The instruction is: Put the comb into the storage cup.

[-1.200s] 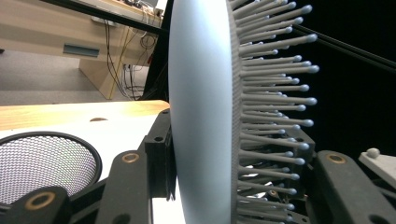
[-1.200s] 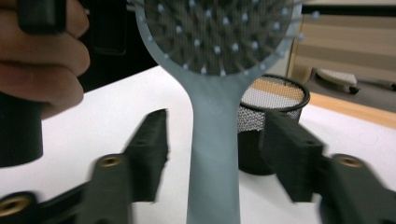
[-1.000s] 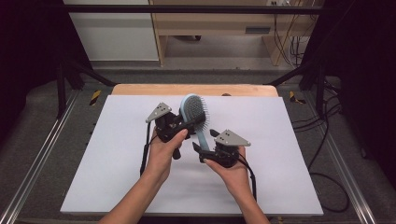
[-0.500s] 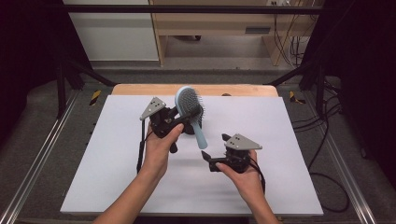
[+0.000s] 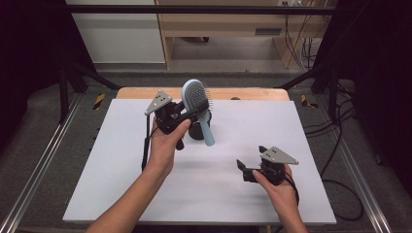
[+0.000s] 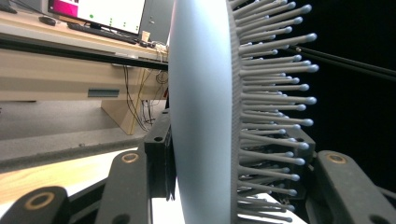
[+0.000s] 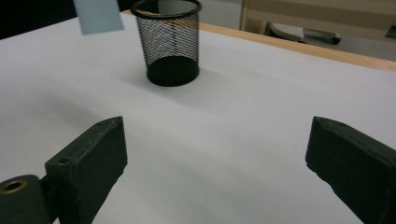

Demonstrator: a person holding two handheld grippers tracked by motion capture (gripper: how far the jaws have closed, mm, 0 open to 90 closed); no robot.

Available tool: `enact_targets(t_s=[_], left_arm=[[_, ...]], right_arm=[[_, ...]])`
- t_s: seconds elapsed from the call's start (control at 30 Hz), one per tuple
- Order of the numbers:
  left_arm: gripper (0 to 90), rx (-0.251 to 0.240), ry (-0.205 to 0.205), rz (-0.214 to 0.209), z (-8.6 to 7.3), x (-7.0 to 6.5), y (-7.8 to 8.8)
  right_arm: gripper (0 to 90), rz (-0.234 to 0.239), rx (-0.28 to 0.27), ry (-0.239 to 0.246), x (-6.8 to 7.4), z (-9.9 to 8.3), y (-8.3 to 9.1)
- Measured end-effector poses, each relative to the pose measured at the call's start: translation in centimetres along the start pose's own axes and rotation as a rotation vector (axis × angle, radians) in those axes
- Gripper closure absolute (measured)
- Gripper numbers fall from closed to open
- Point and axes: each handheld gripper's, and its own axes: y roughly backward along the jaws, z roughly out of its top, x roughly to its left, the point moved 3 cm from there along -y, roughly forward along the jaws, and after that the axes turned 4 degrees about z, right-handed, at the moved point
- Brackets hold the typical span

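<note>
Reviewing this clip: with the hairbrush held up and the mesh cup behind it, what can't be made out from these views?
- High view: the mesh cup is mostly covered by the hairbrush and the left gripper, so its inside stays unseen.
- Left gripper view: the hairbrush is so close that its handle is cut off by the bottom edge.
- Right gripper view: the brush handle is cut off by the top edge; the cup's mesh hides its contents.
- Right gripper: small in the high view; jaws open.

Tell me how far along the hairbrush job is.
Done: the left gripper has sole hold of the hairbrush, clamped at the head, handle hanging down; the right gripper, whose fingers have just been opening, sits open and empty on the white board.
In hand: the brush is held up above the black mesh cup.
Left: probably lowering the handle into the cup, which looks empty, and letting go.
</note>
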Motion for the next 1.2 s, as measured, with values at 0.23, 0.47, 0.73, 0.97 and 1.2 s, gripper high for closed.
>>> enact_targets(t_s=[0.23, 0.47, 0.73, 0.97, 1.2], left_arm=[[50.0, -0.008, -0.027, 0.008, 1.0, 0.0, -1.2], [49.9, -0.031, -0.029, 0.03, 2.1, 0.6, -2.0], [50.0, -0.053, -0.019, 0.071, 2.9, 2.1, -2.3], [49.9, -0.064, -0.014, 0.1, 3.2, 3.1, -2.6], [49.9, -0.076, -0.027, 0.127, 3.5, 3.8, -2.9]], right_arm=[[8.1, -0.038, -0.04, -0.02, -1.5, -0.4, 0.9], [7.4, -0.053, -0.046, -0.012, -1.7, -0.5, 1.0], [6.9, -0.063, -0.043, -0.003, -1.7, -0.5, 1.0], [6.8, -0.063, -0.045, 0.0, -1.6, -0.4, 1.0], [6.5, -0.064, -0.04, -0.005, -1.6, -0.4, 1.0]])
